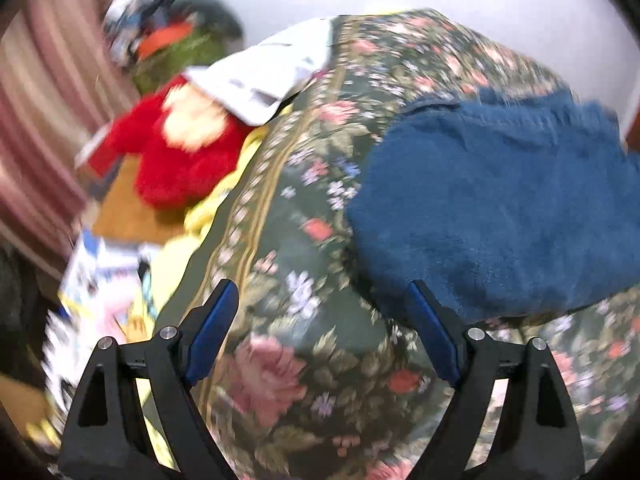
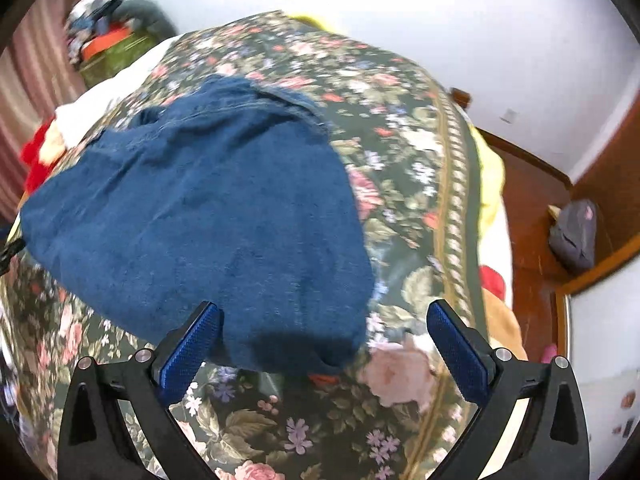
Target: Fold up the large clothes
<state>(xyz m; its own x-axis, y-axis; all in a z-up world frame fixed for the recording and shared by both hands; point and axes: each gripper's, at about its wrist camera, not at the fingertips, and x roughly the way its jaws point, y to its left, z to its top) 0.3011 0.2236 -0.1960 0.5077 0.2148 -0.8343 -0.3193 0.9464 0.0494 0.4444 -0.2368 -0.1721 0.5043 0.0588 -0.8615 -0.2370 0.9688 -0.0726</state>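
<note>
A: Nearest the lens in the left wrist view: the left gripper, 2 black fingers with blue pads, jaws spread wide, nothing between them. State of the right unit?

B: Right gripper, same build, jaws at full spread. The near edge of the folded blue denim garment lies in the gap between the pads, but neither pad presses on it. Nothing is held.

A: Garment location?

B: Centre-left of the right wrist view, flat on the floral bedspread. In the left wrist view it fills the right half, and the frame edge cuts off its far right side. A seam or waistband line shows along its upper edge; motion blur prevents finer detail.

A: Items hard to resolve?

B: 4 in the left wrist view. A red plush toy at centre-left, face area blurred, partly covered by a white cloth. A pile of mixed objects at upper left, too smeared to identify. Printed papers or packaging at lower left, unreadable. A striped curtain along the left edge, cut off by the lens rim.

A: Right wrist view?

B: A yellow sheet shows only as a strip beyond the bedspread border. A dark bag sits on the wooden floor at right. Small items at lower right are too small to tell.
</note>
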